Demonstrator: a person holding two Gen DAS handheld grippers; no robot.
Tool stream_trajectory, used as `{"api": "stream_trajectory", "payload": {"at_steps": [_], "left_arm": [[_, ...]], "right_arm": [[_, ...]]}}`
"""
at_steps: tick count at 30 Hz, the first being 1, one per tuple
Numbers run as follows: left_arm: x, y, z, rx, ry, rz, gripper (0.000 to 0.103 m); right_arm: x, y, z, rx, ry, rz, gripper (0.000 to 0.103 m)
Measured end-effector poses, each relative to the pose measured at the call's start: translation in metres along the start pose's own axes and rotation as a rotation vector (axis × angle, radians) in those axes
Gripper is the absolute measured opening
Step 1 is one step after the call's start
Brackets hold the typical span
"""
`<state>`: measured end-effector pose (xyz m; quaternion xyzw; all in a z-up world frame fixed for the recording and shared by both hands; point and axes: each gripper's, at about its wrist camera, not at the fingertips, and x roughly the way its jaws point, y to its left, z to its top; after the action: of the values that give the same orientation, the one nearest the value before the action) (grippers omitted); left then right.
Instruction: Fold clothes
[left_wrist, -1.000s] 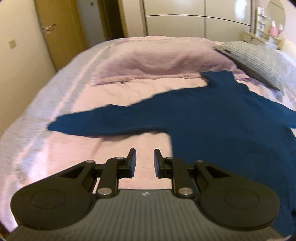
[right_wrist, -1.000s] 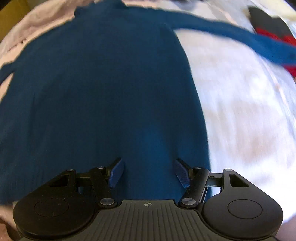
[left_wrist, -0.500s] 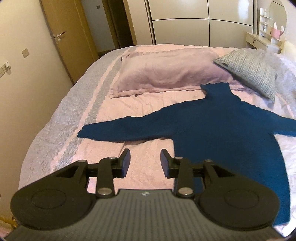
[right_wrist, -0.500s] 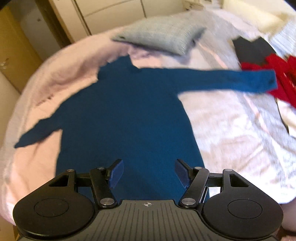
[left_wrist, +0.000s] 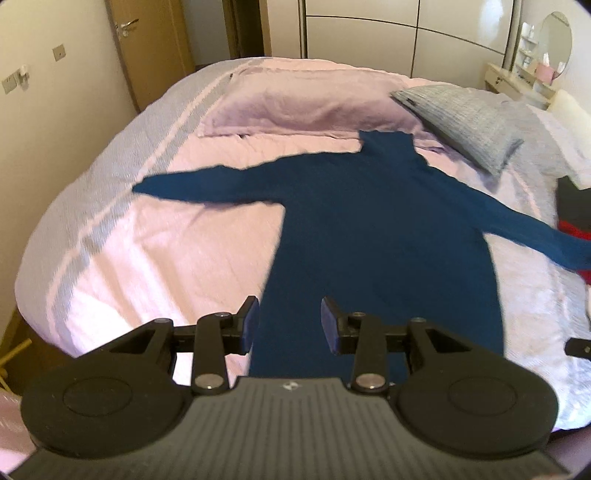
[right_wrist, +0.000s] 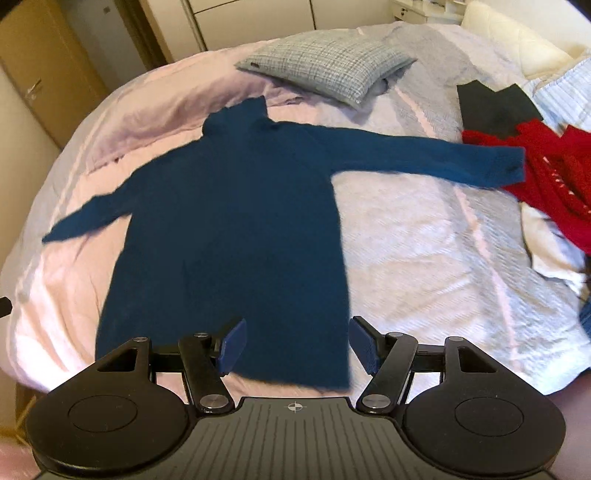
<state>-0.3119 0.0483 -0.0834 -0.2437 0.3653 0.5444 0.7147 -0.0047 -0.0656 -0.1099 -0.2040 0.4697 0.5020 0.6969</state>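
A dark blue turtleneck sweater (left_wrist: 380, 229) (right_wrist: 236, 221) lies flat on the bed with both sleeves spread out and its collar toward the pillows. My left gripper (left_wrist: 290, 317) hovers open above the sweater's lower left hem, holding nothing. My right gripper (right_wrist: 295, 341) hangs open over the lower right hem, also empty. The right sleeve's cuff (right_wrist: 506, 166) reaches the red clothes at the bed's right side.
A pink pillow (left_wrist: 303, 99) and a grey checked pillow (right_wrist: 325, 66) lie behind the collar. A red garment (right_wrist: 557, 184) and a black one (right_wrist: 495, 103) are piled on the right. The pink bedspread (left_wrist: 177, 251) spreads left; a door and wardrobes stand behind.
Both grippers have pulled back and risen from close over the sweater, so the whole garment now shows. The left gripper has shifted right, over the hem, and opened wider.
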Motion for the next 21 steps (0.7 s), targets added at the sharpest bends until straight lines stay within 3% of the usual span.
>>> {"api": "stream_trajectory", "payload": {"at_steps": [7,21], "left_arm": [[-0.044,-0.015,-0.042,-0.032,-0.013,-0.016,0.033],[-0.086,-0.029,-0.071,-0.052,-0.039,0.005,0.034]], "right_arm": [[-0.03,-0.008,-0.02,-0.068,-0.016,0.022,0.065],[-0.057,-0.014,-0.048,-0.115,-0.01,0.067,0.065]]}}
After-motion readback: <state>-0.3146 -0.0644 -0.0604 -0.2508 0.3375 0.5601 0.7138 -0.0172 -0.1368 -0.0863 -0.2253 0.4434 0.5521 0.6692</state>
